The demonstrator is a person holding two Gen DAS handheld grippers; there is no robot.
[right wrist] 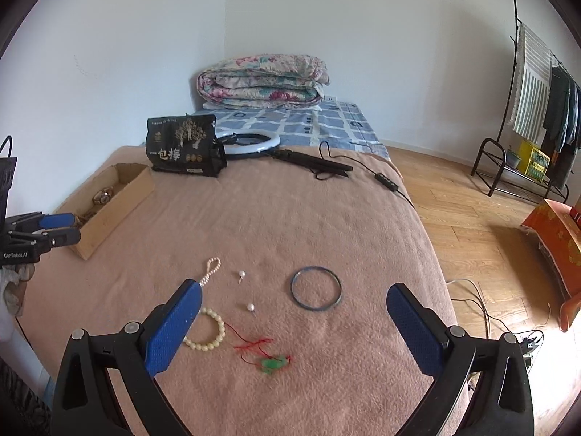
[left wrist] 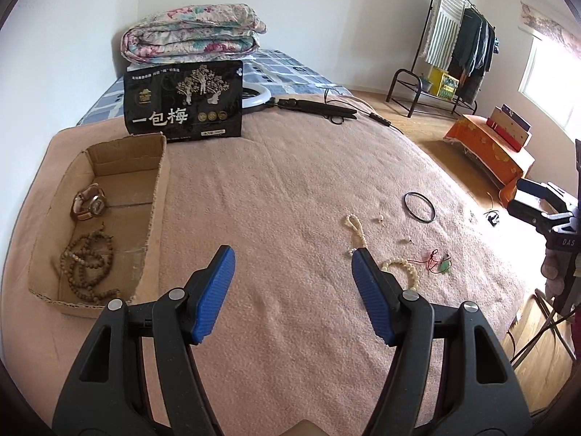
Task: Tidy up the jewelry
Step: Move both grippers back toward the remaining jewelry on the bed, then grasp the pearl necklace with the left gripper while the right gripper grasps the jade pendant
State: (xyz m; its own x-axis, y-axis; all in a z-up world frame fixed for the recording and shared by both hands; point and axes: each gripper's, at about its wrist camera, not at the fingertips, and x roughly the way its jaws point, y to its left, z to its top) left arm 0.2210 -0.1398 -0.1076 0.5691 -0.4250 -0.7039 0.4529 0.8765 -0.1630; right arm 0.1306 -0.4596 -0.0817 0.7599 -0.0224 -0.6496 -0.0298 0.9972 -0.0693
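Several loose pieces lie scattered on the fuzzy pink blanket (right wrist: 290, 218): a thin dark bangle (right wrist: 316, 289), a cream bead bracelet (right wrist: 208, 334), a fine pearl strand (right wrist: 210, 270), two pearl earrings (right wrist: 241, 274), and a green pendant on red cord (right wrist: 270, 361). Off to the side, the shallow cardboard box (left wrist: 152, 196) holds a watch (left wrist: 90, 200) and a coil of brown wooden beads (left wrist: 85, 265). The left gripper (left wrist: 290, 250) hangs wide open over bare blanket, holding nothing. The right gripper (right wrist: 294, 290) is spread wide too, above the jewelry, its ribbed blue pads (right wrist: 174, 327) empty. A glossy black snack bag (left wrist: 183, 98) stands beyond the box.
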